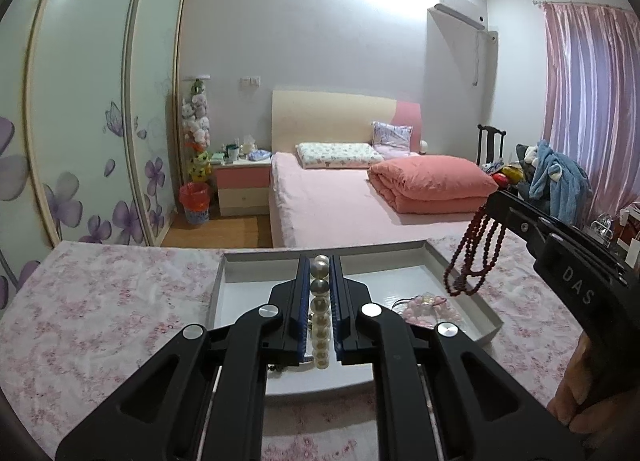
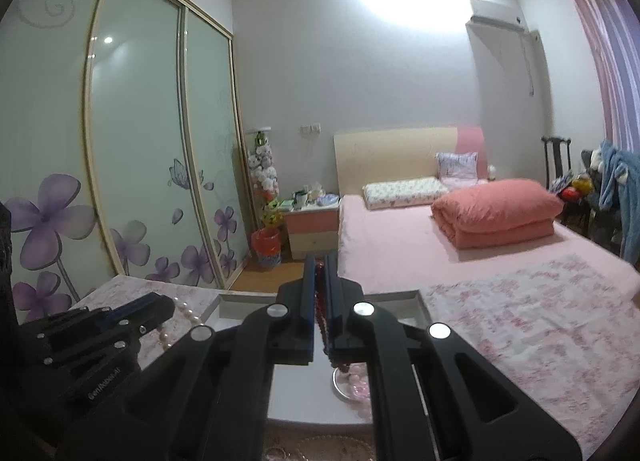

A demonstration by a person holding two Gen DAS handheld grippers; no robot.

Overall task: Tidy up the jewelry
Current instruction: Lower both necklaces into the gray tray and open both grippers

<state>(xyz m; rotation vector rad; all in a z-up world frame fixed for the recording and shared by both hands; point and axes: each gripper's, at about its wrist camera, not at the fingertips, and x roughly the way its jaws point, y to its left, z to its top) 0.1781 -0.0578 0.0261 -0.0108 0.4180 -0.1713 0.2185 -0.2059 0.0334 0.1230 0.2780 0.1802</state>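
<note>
- The left gripper (image 1: 320, 273) is clenched on a pearl strand (image 1: 321, 321). The pearls run in a line between the two pads, so the strand is carried by friction and cannot slip sideways.
- The right gripper (image 1: 494, 203) is clenched on a dark red bead strand (image 1: 474, 257). The clamp sits at the top of the strand; several loops hang free below the tips, clear of the tray (image 1: 476, 293).
- Both strands are held above the tray, probably to keep them apart and untangled before each is set down.
- The pearl strand is over the tray's middle; its loose end trails down towards the tray floor.
- The red strand hangs over the tray's right side, near the right wall.
- A pink bead bracelet (image 1: 424, 307) lies on the tray floor, under and left of the red loops.
- The tray rests on a floral cloth (image 1: 100, 301).
</note>
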